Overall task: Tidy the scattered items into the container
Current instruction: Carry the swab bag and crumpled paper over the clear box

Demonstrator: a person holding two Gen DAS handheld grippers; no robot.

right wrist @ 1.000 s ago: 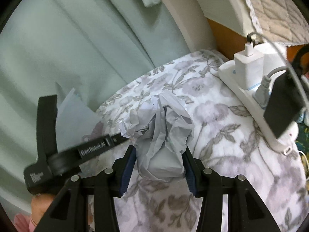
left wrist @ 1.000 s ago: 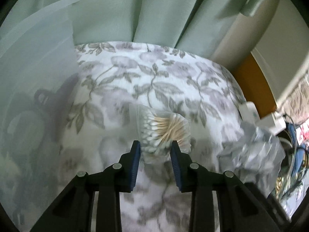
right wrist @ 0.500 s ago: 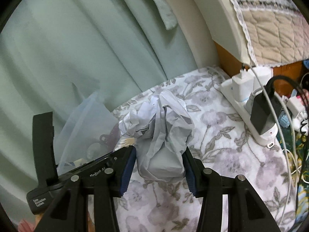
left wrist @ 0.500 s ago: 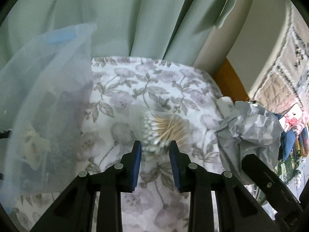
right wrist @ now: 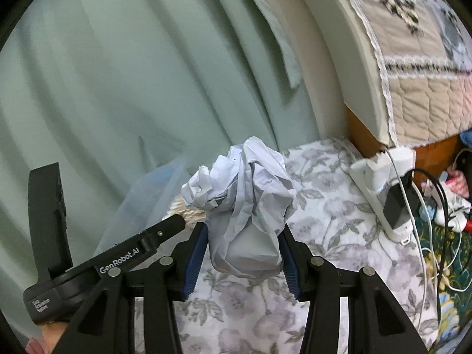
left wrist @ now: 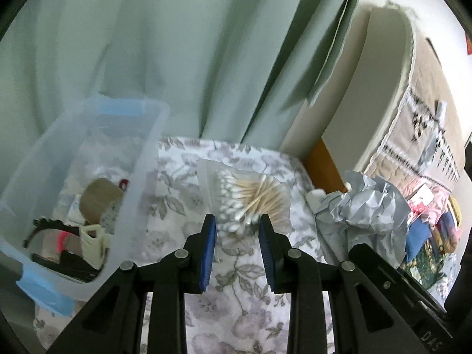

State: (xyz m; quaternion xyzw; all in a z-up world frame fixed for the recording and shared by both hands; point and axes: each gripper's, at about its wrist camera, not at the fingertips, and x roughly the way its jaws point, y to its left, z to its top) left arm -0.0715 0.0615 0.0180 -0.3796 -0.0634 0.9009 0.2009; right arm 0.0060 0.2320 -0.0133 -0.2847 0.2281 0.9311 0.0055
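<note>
My left gripper (left wrist: 238, 230) is shut on a clear bag of cotton swabs (left wrist: 247, 197) and holds it above the floral tablecloth (left wrist: 236, 309). My right gripper (right wrist: 243, 255) is shut on a crumpled grey paper bundle (right wrist: 247, 206), lifted off the cloth; the bundle also shows in the left wrist view (left wrist: 362, 209). The translucent plastic container (left wrist: 138, 177) with blue handles stands at the left of the left wrist view, holding a tape roll (left wrist: 98, 200), a hair clip and other small items. The left gripper's body (right wrist: 88, 262) shows at the left of the right wrist view.
A green curtain (left wrist: 191, 59) hangs behind the table. A white power strip (right wrist: 383, 194) with chargers and cables lies at the table's right edge. A bed with a quilted cover (right wrist: 419, 59) stands to the right.
Both grippers have risen with their loads. The left view now looks down into the container, which was seen from the side before. The table surface looks farther away in both views.
</note>
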